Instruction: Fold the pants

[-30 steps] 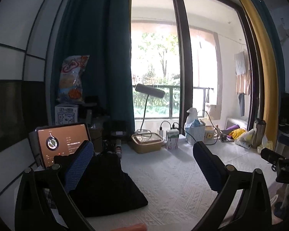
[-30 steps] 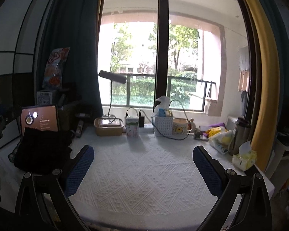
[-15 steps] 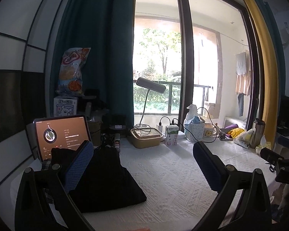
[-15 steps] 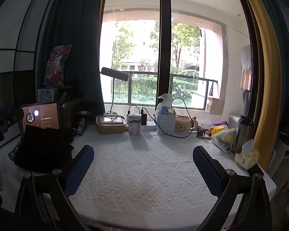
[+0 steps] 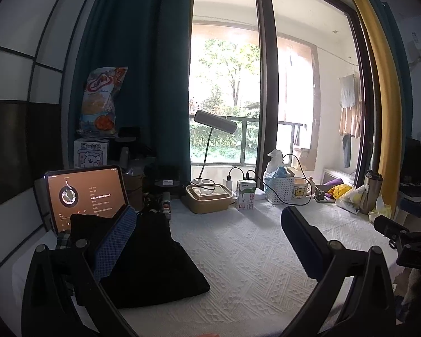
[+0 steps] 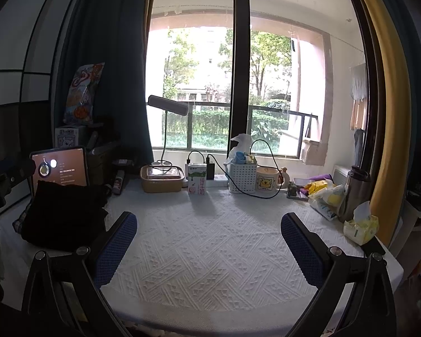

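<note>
Black pants (image 5: pixel 154 264) lie folded in a dark pile at the left side of the white textured tablecloth (image 5: pixel 244 255); the right wrist view shows the same pants (image 6: pixel 61 219) at its left, in front of a tablet. My left gripper (image 5: pixel 207 241) is open, hovering above the cloth just right of the pile, its left finger overlapping the pile in view, nothing between the fingers. My right gripper (image 6: pixel 209 241) is open over the bare middle of the cloth (image 6: pixel 210 252), well apart from the pants.
A lit tablet (image 5: pixel 84 196) leans behind the pile. Along the back stand a lunch box (image 6: pixel 161 178) with a desk lamp, a milk carton (image 6: pixel 197 179), a white basket (image 6: pixel 242 177), a mug (image 6: pixel 268 179) and cables. A steel bottle (image 6: pixel 353 193) and tissues (image 6: pixel 360 224) sit at the right edge.
Both views have drifted slightly and tilted up a little; the pile sits a bit further left in the left wrist view. Both grippers stay open and the pants have not moved.
</note>
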A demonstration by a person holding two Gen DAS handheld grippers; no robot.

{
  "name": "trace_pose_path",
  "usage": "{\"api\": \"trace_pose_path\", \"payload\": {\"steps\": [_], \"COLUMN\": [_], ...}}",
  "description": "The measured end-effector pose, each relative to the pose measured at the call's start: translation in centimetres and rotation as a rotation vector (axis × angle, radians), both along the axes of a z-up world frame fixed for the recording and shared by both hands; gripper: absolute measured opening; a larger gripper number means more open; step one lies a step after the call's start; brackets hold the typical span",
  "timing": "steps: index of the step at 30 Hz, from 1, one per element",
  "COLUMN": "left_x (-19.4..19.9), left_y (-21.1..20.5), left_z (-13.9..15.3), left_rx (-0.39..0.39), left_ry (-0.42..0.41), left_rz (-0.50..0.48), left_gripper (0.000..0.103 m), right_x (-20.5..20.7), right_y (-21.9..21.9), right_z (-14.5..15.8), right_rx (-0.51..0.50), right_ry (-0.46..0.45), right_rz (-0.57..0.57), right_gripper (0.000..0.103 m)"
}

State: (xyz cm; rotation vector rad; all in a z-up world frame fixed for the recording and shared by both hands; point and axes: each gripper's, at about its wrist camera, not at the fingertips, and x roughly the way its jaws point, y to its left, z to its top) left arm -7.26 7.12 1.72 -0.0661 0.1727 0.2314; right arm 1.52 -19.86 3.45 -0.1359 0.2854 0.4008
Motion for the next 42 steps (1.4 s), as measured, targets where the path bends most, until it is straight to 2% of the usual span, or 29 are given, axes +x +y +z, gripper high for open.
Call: {"api": "trace_pose_path", "payload": {"steps": [42], "left_x": [0.01], "left_y": [-0.41], "left_z": [-0.12], "left_rx": [0.004], "left_ry": [0.003], "left_rz": [-0.023], "left_gripper": [0.102], "right_x": [0.24], "right_y": [-0.22], "right_z": [-0.16], "right_rx": [-0.004], "right_ry": [0.013], "right_rz": [0.004], "right_gripper": [0.103]}}
